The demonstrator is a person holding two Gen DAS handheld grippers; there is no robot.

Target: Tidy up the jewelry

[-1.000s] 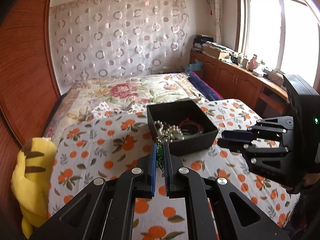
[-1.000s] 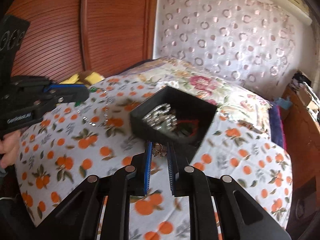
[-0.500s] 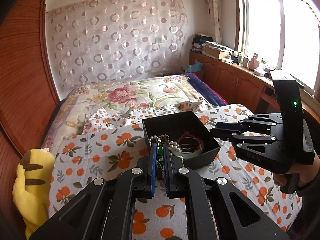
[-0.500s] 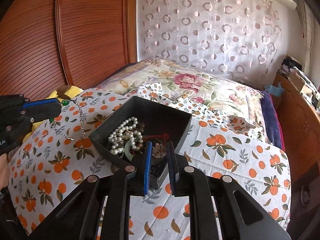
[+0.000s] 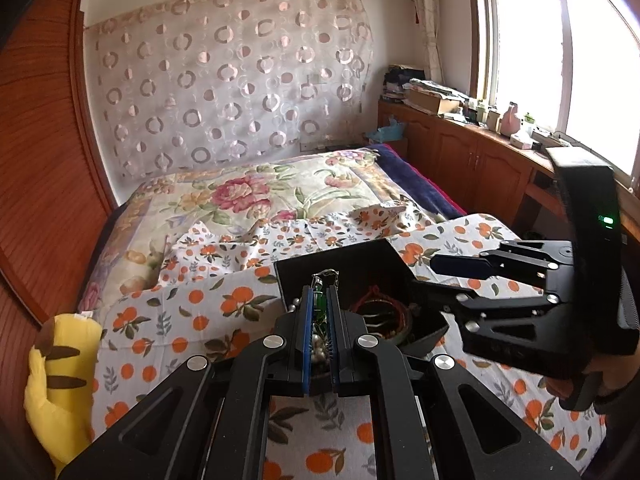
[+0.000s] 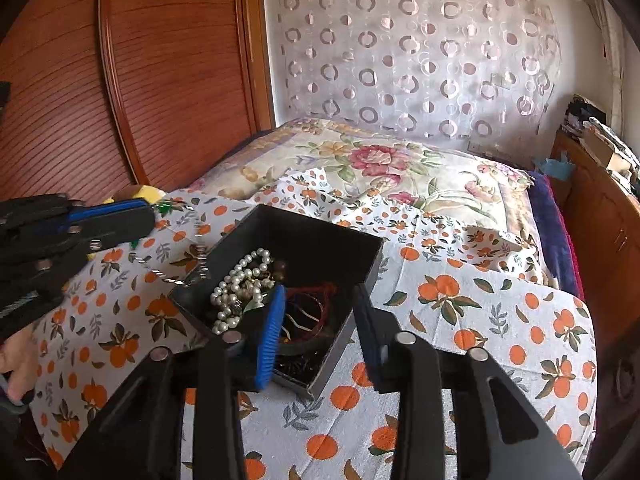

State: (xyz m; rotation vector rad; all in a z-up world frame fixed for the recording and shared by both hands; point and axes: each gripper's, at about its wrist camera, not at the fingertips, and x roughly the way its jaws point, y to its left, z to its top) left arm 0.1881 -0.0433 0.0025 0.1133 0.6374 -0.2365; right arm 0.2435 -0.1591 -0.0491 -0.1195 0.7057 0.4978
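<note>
I see a bed (image 6: 460, 360) spread with a white orange-print cloth (image 6: 500, 320). An open black rectangular box (image 6: 308, 240) sits on it, near centre. A yellow plush toy (image 5: 60, 368) lies at the near left edge.

On the bed (image 6: 460, 360) sits a box (image 6: 320, 236) with pearls (image 6: 236, 284) in its left part and cords (image 6: 316, 300) to their right, a plush toy (image 5: 60, 368) at the bed's left edge, cabinets (image 5: 472, 160) along its right.
</note>
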